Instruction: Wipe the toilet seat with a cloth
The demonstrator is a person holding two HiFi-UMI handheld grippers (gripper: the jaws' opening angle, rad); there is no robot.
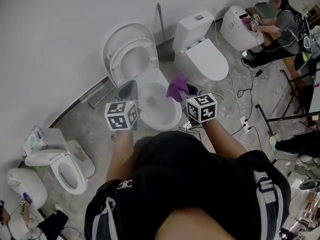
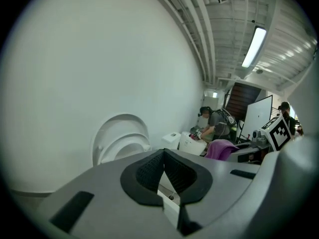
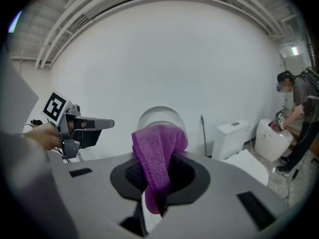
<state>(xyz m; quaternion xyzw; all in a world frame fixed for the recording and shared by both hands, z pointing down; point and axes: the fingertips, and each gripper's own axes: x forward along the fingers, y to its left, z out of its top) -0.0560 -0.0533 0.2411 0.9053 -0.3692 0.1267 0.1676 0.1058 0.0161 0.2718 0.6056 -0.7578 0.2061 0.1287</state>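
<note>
I am looking down into what seems to be a test lab or training hall. Several toilets stand side by side along one bare white wall. An open toilet is at 12 o'clock, a closed toilet at 1 o'clock and a third toilet at 2 o'clock. Two smaller toilets are at 8 o'clock. The floor is grey and stone-patterned. Loose cables trail across it toward black stand legs at 3 o'clock. At 2 o'clock another person wearing a headset and backpack bends over the third toilet. From the left gripper view, at 1 o'clock, a ribbed industrial ceiling carries a tube light.
</note>
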